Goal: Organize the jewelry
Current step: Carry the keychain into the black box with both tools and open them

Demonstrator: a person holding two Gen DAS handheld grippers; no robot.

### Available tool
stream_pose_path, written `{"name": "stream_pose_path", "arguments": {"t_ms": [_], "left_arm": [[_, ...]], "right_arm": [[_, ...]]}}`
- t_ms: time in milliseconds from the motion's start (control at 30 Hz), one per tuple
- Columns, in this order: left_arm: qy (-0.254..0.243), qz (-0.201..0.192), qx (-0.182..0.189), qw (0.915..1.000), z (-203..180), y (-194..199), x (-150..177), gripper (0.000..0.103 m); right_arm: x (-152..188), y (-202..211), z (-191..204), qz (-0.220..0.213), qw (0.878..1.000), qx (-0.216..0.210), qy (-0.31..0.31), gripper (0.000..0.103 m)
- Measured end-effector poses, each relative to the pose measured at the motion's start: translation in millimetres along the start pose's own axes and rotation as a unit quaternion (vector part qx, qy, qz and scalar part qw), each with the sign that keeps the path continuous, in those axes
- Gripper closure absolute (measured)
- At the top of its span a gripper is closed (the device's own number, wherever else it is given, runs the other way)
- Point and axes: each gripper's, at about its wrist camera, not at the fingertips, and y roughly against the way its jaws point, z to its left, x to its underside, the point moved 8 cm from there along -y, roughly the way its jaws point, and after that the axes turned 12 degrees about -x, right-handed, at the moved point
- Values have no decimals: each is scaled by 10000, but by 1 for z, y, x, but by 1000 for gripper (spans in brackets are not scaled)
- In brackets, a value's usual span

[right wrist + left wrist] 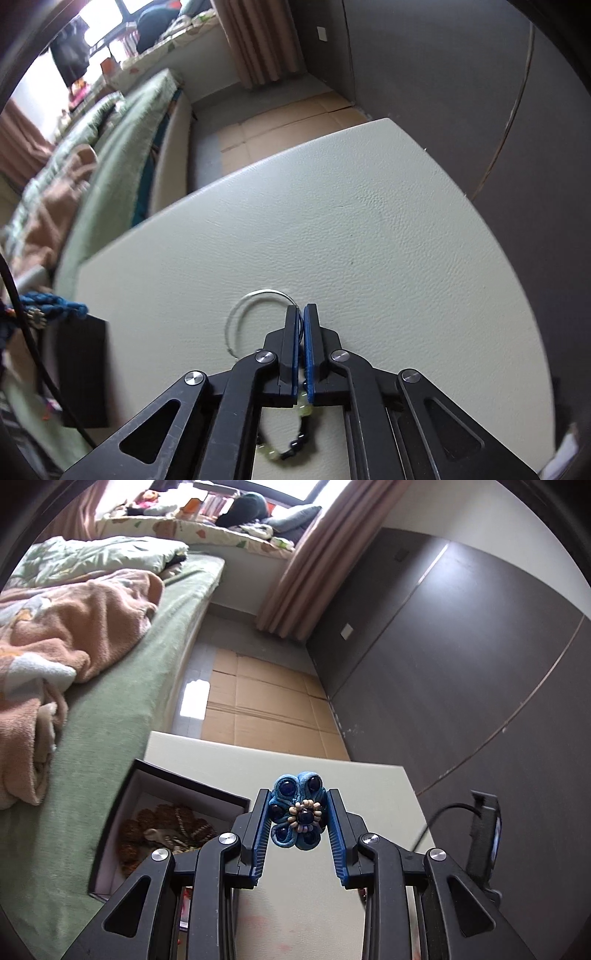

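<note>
the left gripper (297,814) pinches a soft blue flower brooch (297,814) with dark shiny beads, above the bumpy pale table (376,786). a black box (122,812) sits beside. the right gripper (300,314) squeezes a thin wire ring (255,295) lying on the table; a beaded bracelet (295,439) lies under it.

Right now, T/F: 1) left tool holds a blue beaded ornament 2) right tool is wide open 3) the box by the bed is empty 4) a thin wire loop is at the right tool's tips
1) Left tool holds a blue beaded ornament: true.
2) Right tool is wide open: false, it is shut on the wire loop.
3) The box is empty: false, brown beaded pieces lie inside.
4) Wire loop at the right tool's tips: true.
</note>
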Motion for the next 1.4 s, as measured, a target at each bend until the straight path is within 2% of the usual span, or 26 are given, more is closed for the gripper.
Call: {"name": "stream_pose_path", "arguments": {"t_ms": [267, 333, 500, 567, 633, 667, 733, 767, 1000, 1167, 1400], "left_arm": [[248, -250, -147, 9993, 25, 20, -7, 72], [291, -319, -297, 9986, 34, 24, -8, 72], [340, -324, -508, 9976, 51, 27, -4, 72], [313, -290, -608, 9972, 54, 25, -4, 65], [286, -151, -736, 9968, 58, 20, -2, 49], [314, -91, -739, 9967, 59, 19, 0, 44], [409, -39, -723, 9965, 64, 19, 3, 26], [457, -31, -758, 9961, 67, 20, 3, 24], [610, -93, -747, 9953, 80, 34, 1, 23], [854, -132, -732, 9936, 96, 43, -3, 23], [1071, -103, -682, 9919, 109, 48, -5, 23]], "right_arm": [[4, 22, 15, -282, 9955, -876, -214, 99], [4, 26, 22, -334, 9936, -1056, -197, 99], [7, 31, 44, -413, 9906, -1303, -84, 99], [8, 31, 50, -420, 9899, -1356, -39, 99], [11, 33, 57, -430, 9887, -1435, 1, 99], [10, 32, 61, -434, 9882, -1468, 25, 99], [11, 34, 69, -453, 9865, -1574, 92, 99], [13, 36, 73, -464, 9856, -1624, 128, 99], [20, 48, 105, -567, 9768, -2026, 408, 99], [23, 54, 138, -658, 9647, -2480, 600, 99], [39, 38, 183, -485, 9552, -2793, 853, 99]]}}
